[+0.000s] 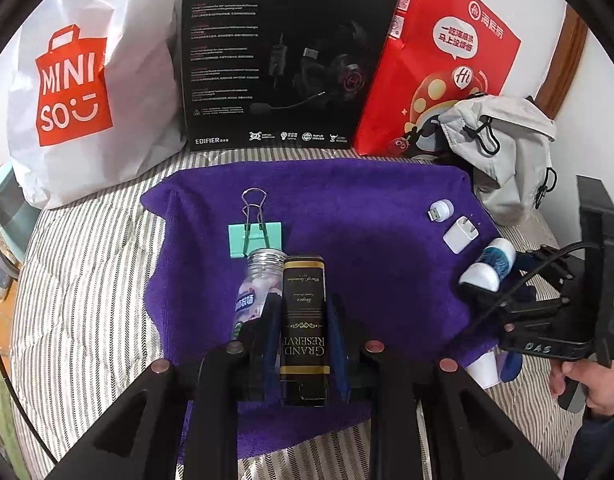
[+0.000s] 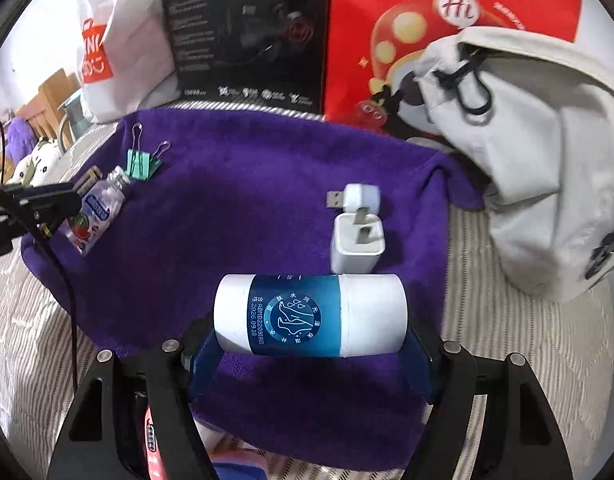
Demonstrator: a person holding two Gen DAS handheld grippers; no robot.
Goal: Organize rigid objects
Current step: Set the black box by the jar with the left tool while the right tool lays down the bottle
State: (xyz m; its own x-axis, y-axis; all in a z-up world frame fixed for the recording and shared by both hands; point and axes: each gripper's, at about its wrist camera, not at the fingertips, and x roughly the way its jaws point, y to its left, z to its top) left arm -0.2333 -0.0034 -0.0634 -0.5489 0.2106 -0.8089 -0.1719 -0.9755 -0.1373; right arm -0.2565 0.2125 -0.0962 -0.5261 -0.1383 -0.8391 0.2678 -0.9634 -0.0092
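Left wrist view looks down the left gripper (image 1: 303, 320), whose two blue-padded fingers are clenched on the sides of a tall black box with gold bands and "Grand Reserve" lettering (image 1: 303, 320), lying lengthwise over the purple towel (image 1: 367, 216). A clear plastic candy bottle with a threaded neck (image 1: 255, 284) lies just beside the box on its left, with a mint-green binder clip with wire handles (image 1: 254, 236) beyond it.

The right gripper (image 2: 311, 344), held low by a hand (image 1: 591, 384) at the towel's near right edge, grasps a white cylinder with a blue label (image 2: 311, 314) crosswise by its two ends. One white plug adapter (image 2: 357, 246) stands just beyond it, and one small white USB light (image 2: 359, 197) is touching or nearly touching that.

The towel's middle is bare. Its far edge is hemmed by a white shopping bag (image 1: 83, 80), a black headset box (image 1: 279, 56), a red paper bag (image 1: 439, 60) and a grey backpack (image 2: 539, 160). Striped bedding (image 1: 91, 280) surrounds it.
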